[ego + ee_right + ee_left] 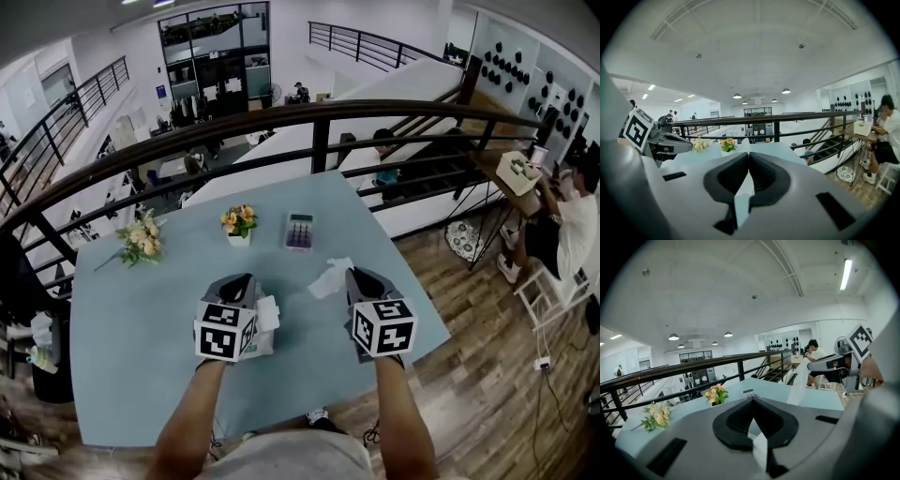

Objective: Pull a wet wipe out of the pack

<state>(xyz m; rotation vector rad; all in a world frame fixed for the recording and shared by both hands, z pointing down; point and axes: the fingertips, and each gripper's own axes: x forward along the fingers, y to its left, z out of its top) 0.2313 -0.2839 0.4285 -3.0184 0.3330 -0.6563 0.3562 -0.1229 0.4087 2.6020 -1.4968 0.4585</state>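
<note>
A white wet wipe [330, 279] hangs crumpled from the tips of my right gripper [354, 274], which is shut on it above the pale blue table [141, 356]. In the right gripper view the wipe [746, 143] pokes up past the closed jaws [748, 153]. The left gripper view shows it as a long white sheet [799, 383]. The wipe pack [265, 330] lies just right of my left gripper [240, 279], a white tuft standing out of its top. The left gripper [751, 400] has its tips together; a thin white strip shows low in the gap, and I cannot tell what it is.
At the table's far side stand a small pot of orange flowers [240, 221], a loose bouquet [141, 239] and a calculator [299, 231]. A dark railing [319, 117] runs just beyond the far edge. A person [572, 225] sits off to the right.
</note>
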